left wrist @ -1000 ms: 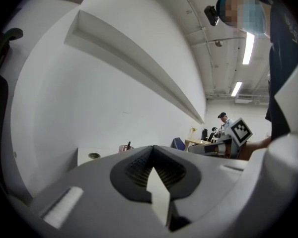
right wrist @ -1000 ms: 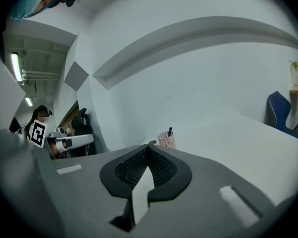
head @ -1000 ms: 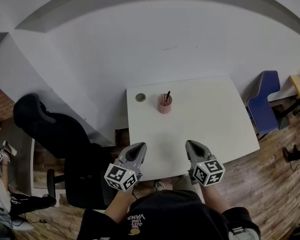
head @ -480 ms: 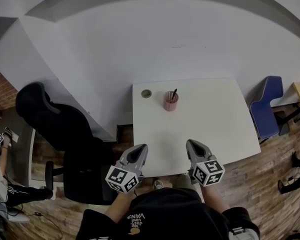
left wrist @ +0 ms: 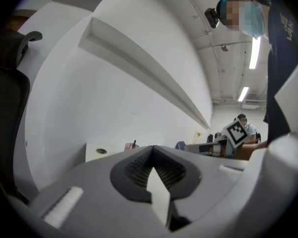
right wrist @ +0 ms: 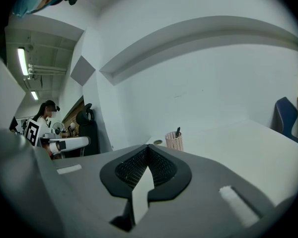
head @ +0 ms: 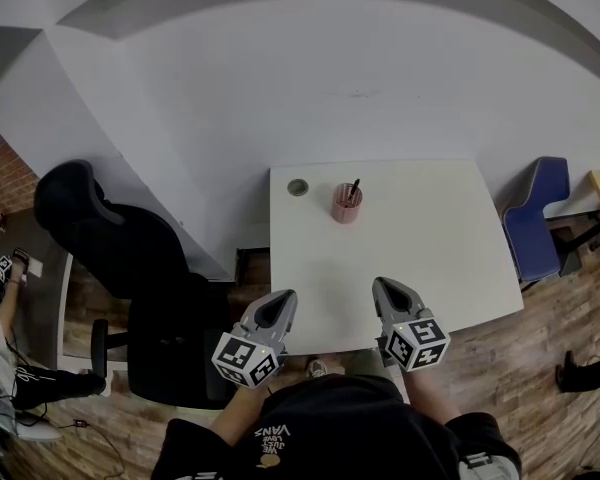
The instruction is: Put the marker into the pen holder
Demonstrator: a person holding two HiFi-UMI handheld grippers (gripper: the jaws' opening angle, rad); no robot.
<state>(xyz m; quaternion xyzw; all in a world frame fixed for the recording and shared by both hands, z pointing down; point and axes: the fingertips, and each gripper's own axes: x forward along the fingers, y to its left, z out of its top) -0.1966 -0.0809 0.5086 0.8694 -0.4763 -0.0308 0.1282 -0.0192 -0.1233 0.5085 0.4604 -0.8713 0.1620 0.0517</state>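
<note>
White tabletop (head: 420, 258); pale pink pen holder (head: 346, 206) with a fine lattice pattern; dark, near-black marker (head: 354, 190); left hand-held gripper (head: 282, 294) and right hand-held gripper (head: 383, 286) both grey, each with a cube of black-and-white square patterns; black office chair (head: 110, 248); blue second chair (head: 538, 218); brown wood-plank floor (head: 540, 368); white wall (head: 330, 88).

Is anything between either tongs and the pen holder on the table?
Nothing visible does. Bare table lies between the left tongs, the right tongs and the pen holder, where the marker already stands. A small round disc sits beside the holder, off both paths.
</note>
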